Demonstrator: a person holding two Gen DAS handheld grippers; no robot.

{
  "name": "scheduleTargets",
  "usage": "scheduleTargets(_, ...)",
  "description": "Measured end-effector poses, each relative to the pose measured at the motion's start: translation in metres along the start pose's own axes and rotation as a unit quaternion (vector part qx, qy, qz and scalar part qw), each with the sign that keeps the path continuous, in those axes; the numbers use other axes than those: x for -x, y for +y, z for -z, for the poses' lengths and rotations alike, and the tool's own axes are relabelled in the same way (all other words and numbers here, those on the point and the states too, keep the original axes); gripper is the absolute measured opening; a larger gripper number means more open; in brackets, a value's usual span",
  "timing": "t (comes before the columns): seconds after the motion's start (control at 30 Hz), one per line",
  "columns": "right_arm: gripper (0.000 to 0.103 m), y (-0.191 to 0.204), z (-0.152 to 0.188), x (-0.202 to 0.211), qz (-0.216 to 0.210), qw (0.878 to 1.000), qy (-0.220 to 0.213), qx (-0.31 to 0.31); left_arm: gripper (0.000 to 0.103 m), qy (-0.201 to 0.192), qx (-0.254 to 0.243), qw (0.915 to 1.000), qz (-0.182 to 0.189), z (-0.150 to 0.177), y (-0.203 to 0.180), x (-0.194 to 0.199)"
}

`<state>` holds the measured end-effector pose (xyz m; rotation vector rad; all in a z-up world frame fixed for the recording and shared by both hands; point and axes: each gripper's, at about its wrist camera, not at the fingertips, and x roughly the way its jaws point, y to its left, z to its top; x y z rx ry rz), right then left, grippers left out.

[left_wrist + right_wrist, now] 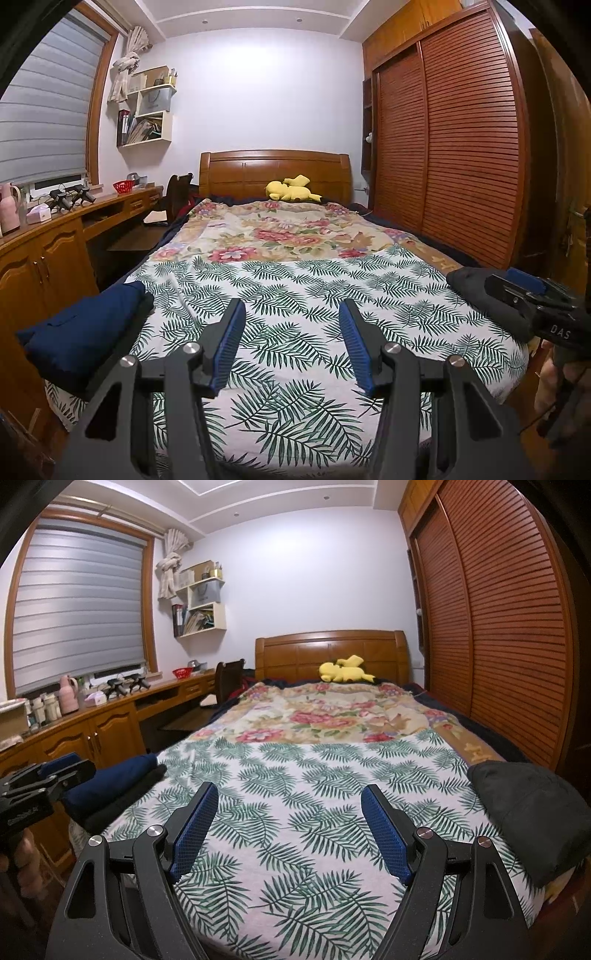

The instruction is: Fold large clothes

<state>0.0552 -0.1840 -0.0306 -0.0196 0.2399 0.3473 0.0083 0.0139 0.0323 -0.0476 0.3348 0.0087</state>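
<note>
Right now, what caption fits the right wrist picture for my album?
Open right tool above the leaf-print sheet, navy folded clothes left, dark garment right.

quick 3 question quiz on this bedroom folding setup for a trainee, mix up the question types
1. True or false: the left gripper is clamped on a piece of clothing.
2. Which garment lies at the bed's right edge? A) the navy folded garment B) the black garment C) a red towel
3. Fill in: the yellow plush toy lies at the far end of the bed, in front of the wooden ____.

Key
1. False: both it and the right gripper hang open over the leaf-print sheet, nothing between the fingers.
2. B; the navy one sits at the left edge on top of a dark piece.
3. headboard
</note>
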Motion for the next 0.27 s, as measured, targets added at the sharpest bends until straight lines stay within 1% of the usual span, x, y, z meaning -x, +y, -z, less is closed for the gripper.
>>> scheduleTargets(0.27,0.082,-0.0005,-0.0009,0.0002,0.0,1.0,-0.001,0.001,0.052,-0.003,0.001,1.0,0.0,-0.0001,0.0003,0.0018)
